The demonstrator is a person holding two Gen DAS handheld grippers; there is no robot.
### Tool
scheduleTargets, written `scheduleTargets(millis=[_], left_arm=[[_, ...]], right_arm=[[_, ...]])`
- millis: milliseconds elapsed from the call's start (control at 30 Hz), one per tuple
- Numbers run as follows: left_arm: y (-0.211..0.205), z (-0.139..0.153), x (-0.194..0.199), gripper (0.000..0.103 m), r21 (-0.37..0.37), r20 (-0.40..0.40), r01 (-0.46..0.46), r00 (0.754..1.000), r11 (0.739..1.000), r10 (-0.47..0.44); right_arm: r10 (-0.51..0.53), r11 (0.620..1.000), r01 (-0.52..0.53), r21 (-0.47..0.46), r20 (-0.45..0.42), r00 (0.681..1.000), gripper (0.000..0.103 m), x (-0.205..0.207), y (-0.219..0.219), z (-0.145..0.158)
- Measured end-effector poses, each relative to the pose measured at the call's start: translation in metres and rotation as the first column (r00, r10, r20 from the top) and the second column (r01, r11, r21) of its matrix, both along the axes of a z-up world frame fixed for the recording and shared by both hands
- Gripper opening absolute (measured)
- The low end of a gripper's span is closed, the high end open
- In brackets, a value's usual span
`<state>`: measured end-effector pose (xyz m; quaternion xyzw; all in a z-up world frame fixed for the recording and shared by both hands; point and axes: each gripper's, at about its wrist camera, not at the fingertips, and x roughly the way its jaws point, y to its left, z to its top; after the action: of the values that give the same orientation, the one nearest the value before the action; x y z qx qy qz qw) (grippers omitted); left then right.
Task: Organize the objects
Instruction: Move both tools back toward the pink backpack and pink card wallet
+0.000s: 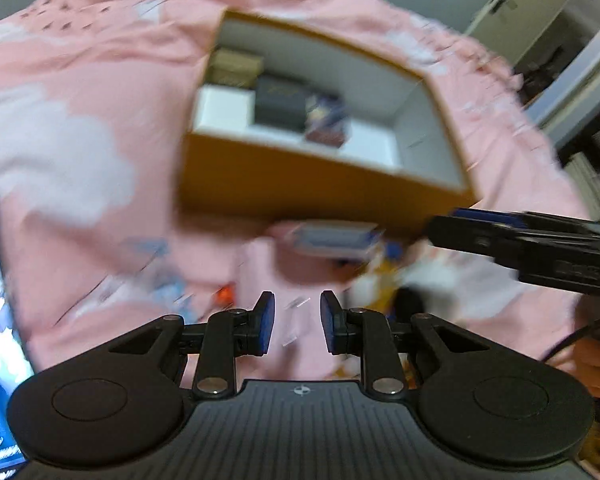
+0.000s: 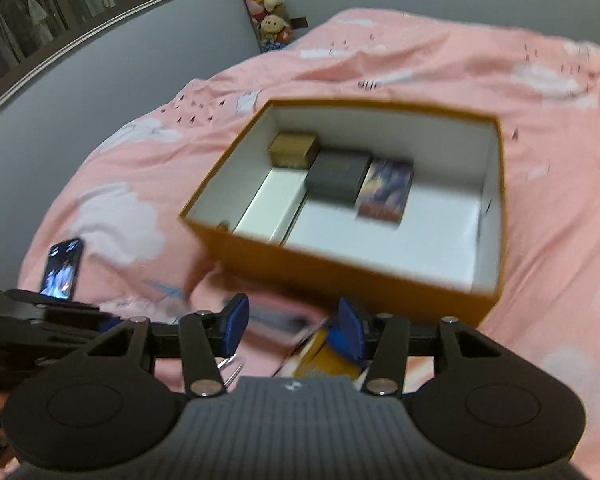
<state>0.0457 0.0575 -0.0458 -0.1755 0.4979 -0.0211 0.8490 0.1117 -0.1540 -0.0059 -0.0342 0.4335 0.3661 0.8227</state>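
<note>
1. Open orange cardboard box (image 2: 340, 264) on the pink bed cover (image 2: 540, 128) holds three small boxes (image 2: 336, 176).
2. Left claw (image 1: 297, 322): narrow gap, empty. Right claw (image 2: 294, 326): parted, apparently empty.
3. We next pick from the blurred loose items (image 1: 332, 238) just before the box, placing them beside those inside.

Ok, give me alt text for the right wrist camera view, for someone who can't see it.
An open orange box sits on a pink cloud-print bedspread, holding a gold box, a dark grey box and a colourful box in a row. Below it, the right gripper has its blue fingers apart, holding nothing.
</note>
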Motion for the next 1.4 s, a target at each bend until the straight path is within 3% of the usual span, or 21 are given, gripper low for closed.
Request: scheduleTargets(millis=[133, 267, 433, 600, 767, 867, 1033, 1233, 1300, 1400], left_arm=[[-0.001, -0.024, -0.011, 0.038, -0.007, -0.068, 0.003, 0.998, 1.000, -0.003], [-0.008, -0.026, -0.017, 0.046, 0.043, -0.069, 0.053, 0.996, 0.998, -0.050], [-0.010, -0.029, -0.024, 0.054, 0.049, -0.060, 0.104, 0.993, 0.993, -0.101], [-0.011, -0.031, -0.024, 0.054, 0.046, -0.064, 0.131, 0.990, 0.990, -0.128], [-0.024, -0.039, -0.014, 0.062, 0.092, -0.079, 0.197, 0.979, 0.976, -0.190], [-0.030, -0.049, -0.007, 0.065, 0.085, -0.101, 0.196, 0.977, 0.977, -0.187], [-0.029, -0.041, -0.013, 0.049, 0.078, -0.064, 0.154, 0.987, 0.985, -0.149], [0.001, -0.006, -0.020, 0.044, -0.053, 0.059, 0.046, 0.997, 0.998, -0.042], [0.005, 0.001, -0.014, 0.044, -0.054, 0.084, 0.014, 0.996, 0.998, -0.010], [0.000, 0.008, -0.001, 0.041, -0.041, 0.097, 0.019, 0.995, 0.999, -0.015]], right_arm=[[0.033, 0.999, -0.034, -0.015, -0.078, 0.996, 0.052, -0.026, 0.006, -0.033], [0.044, 0.997, -0.051, -0.052, -0.130, 0.991, 0.052, -0.042, 0.017, -0.058], [0.057, 0.995, -0.066, -0.076, -0.117, 0.992, 0.053, -0.049, 0.022, -0.065], [0.097, 0.989, -0.107, -0.104, -0.102, 0.990, 0.055, -0.054, 0.022, -0.062], [0.034, 0.992, -0.040, -0.123, -0.058, 0.998, 0.045, -0.051, 0.017, -0.060], [0.002, 0.990, -0.013, -0.141, -0.080, 0.997, 0.039, -0.049, 0.016, -0.066], [0.001, 0.992, -0.008, -0.123, -0.057, 0.998, 0.039, -0.050, 0.013, -0.063], [0.063, 0.994, -0.062, -0.088, 0.014, 0.998, 0.043, -0.053, 0.010, -0.048], [0.115, 0.990, -0.112, -0.083, 0.025, 0.993, 0.051, -0.056, 0.017, -0.049], [0.191, 0.977, -0.181, -0.116, 0.077, 0.979, 0.053, -0.062, 0.035, -0.048]])
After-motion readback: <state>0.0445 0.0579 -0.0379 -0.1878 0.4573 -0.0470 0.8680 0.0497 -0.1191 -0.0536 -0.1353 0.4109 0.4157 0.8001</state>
